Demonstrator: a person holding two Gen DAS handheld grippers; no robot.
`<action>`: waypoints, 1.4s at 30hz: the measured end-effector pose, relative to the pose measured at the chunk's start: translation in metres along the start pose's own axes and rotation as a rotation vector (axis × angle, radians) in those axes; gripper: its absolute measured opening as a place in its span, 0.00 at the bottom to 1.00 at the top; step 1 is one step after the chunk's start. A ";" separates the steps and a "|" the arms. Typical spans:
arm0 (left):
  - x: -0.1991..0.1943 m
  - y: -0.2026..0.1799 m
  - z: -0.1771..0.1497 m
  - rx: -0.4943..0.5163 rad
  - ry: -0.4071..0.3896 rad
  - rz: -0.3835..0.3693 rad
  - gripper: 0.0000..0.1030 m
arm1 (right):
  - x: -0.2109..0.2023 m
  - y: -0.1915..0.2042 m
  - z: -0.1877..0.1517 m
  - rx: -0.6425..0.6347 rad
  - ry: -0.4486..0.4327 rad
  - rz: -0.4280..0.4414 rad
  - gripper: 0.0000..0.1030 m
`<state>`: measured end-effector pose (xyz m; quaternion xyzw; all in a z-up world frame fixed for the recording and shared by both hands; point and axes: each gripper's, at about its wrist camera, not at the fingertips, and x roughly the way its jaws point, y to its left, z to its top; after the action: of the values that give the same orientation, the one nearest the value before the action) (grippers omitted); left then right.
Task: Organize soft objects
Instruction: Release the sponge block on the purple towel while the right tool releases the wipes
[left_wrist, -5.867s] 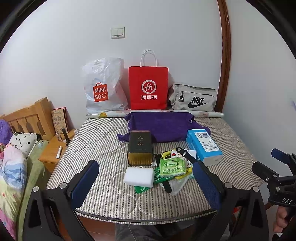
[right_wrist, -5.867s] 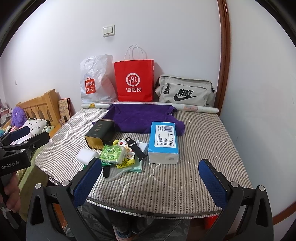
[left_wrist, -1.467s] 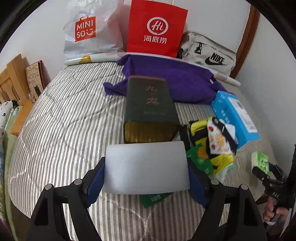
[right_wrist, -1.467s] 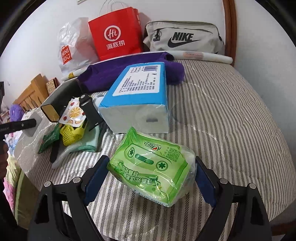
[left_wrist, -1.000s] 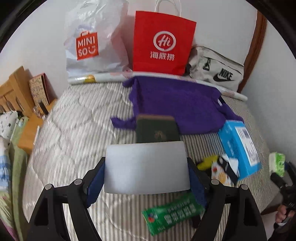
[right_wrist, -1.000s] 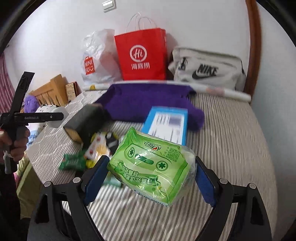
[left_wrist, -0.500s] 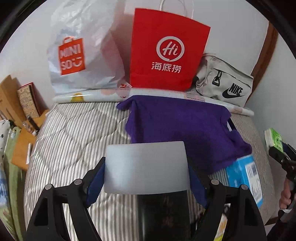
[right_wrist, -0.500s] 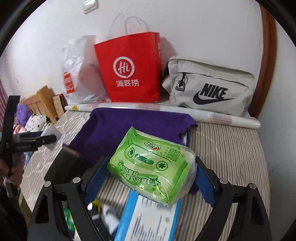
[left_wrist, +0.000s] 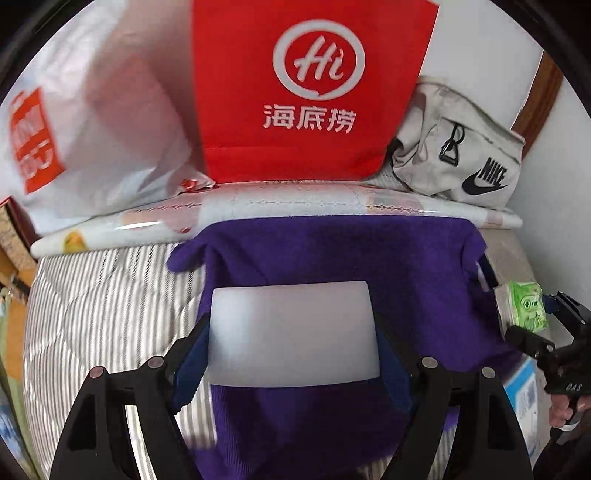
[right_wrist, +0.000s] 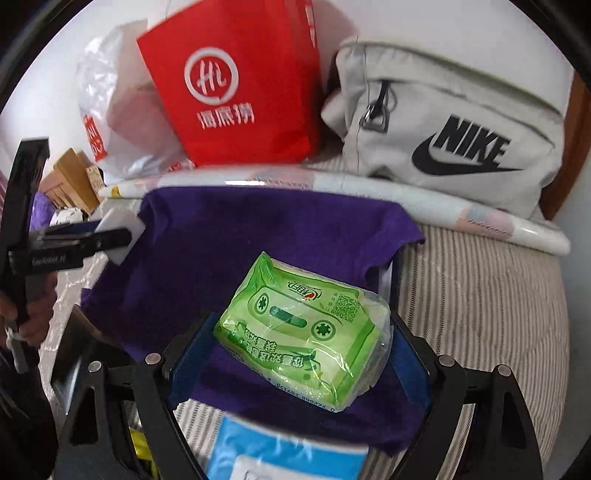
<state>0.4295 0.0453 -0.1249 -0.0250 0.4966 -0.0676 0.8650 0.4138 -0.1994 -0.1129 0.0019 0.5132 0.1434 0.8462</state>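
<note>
Against the white wall stand a red "Hi" paper bag (left_wrist: 314, 88), a grey NIKE pouch (right_wrist: 450, 125) and a Miniso bag (left_wrist: 74, 122). Over the purple cloth (left_wrist: 332, 251), the left gripper (left_wrist: 293, 336) clamps a white sponge (left_wrist: 293, 332); the right gripper (right_wrist: 295, 339) clamps a green tissue pack (right_wrist: 303, 332).

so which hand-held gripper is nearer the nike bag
Right. The right hand-held gripper, shut on the green tissue pack, sits over the purple cloth's right part, just short of the Nike bag. The left hand-held gripper, holding the white sponge, is farther left.
</note>
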 end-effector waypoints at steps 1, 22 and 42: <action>0.006 0.000 0.003 0.004 0.008 0.001 0.78 | 0.005 -0.001 0.001 -0.006 0.010 -0.006 0.85; 0.058 0.010 0.033 -0.016 0.101 -0.015 0.89 | 0.050 -0.009 0.020 -0.025 0.081 0.000 0.95; -0.086 0.012 -0.017 -0.069 -0.105 0.011 0.88 | -0.056 0.020 -0.012 -0.134 -0.130 -0.116 0.95</action>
<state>0.3729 0.0696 -0.0611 -0.0556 0.4527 -0.0441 0.8889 0.3745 -0.1953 -0.0669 -0.0752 0.4456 0.1276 0.8829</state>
